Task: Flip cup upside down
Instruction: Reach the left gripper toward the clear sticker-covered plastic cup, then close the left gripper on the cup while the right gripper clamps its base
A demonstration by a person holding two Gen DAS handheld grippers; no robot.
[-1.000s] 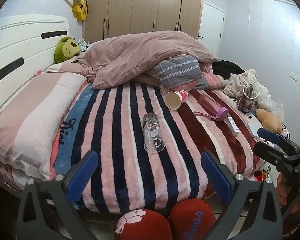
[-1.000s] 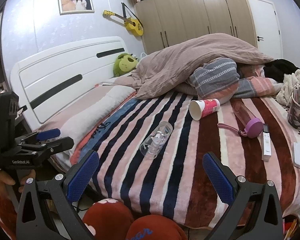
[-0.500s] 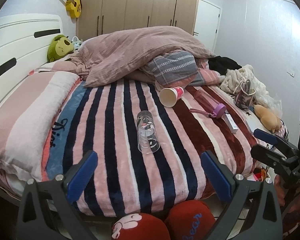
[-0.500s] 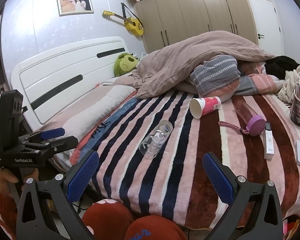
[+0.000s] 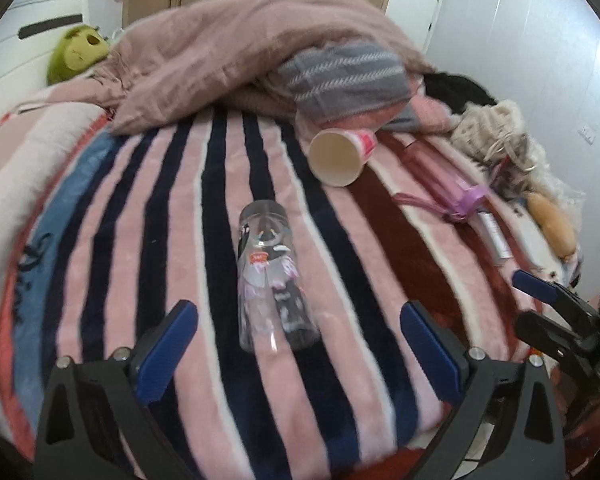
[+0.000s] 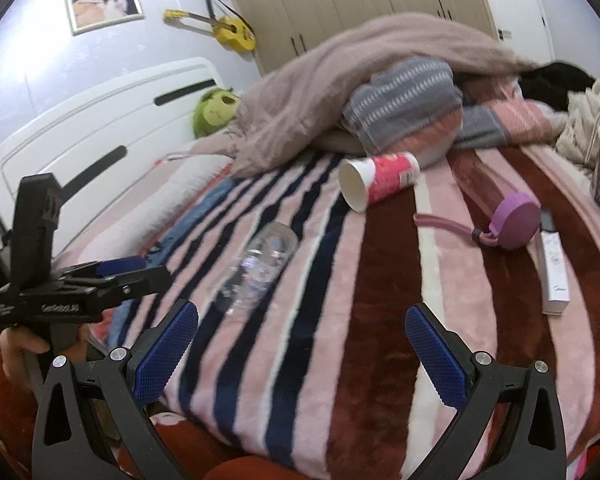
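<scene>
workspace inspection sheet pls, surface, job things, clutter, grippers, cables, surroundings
surface: striped blanket over a bed, soft and uneven.
job's things: clear glass cup lies on its side mid-blanket, untouched; paper cup also on its side, mouth toward the cameras.
clutter: pink bottle with purple lid, white box, heaped duvet, striped pillow, green plush, clothes pile.
grippers: left gripper open, the glass cup's near end lined up between its fingers, no contact; right gripper open, empty, over the blanket.
cables: nothing seen.
surroundings: white headboard, yellow ukulele, framed photo, wardrobe, door.
</scene>
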